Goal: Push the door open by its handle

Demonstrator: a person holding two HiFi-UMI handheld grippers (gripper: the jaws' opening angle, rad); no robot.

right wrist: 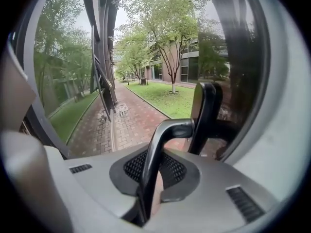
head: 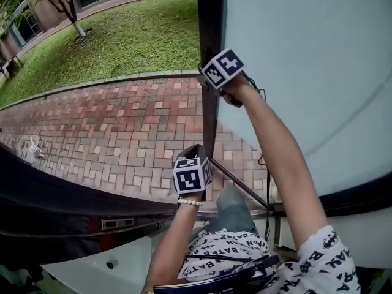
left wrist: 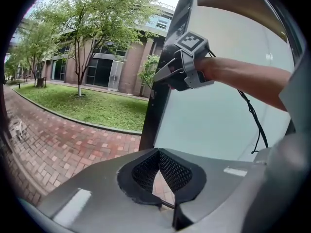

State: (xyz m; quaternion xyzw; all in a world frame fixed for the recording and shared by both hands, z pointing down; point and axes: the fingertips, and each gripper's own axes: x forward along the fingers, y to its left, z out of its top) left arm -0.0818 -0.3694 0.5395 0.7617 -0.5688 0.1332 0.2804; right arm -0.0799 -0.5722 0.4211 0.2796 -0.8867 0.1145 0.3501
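The door (head: 306,72) is a pale frosted pane in a dark frame (head: 210,35), swung out over a brick path. My right gripper (head: 207,79) reaches up to the frame's edge. In the right gripper view its jaws (right wrist: 155,171) are shut on the dark metal lever handle (right wrist: 163,140), which runs up between the pads and bends right to its mount (right wrist: 206,115). My left gripper (head: 195,152) hangs lower, apart from the door. Its pads (left wrist: 159,174) meet at the tips with nothing between them. From the left gripper view, the right gripper (left wrist: 165,75) shows against the door frame (left wrist: 160,101).
A red brick path (head: 122,127) and a lawn (head: 128,35) with a tree lie beyond the doorway. A dark sill (head: 73,207) crosses the lower left. A thin metal bar (head: 240,187) slants beside the person's knee (head: 236,210). A cable (left wrist: 252,120) hangs from the right gripper.
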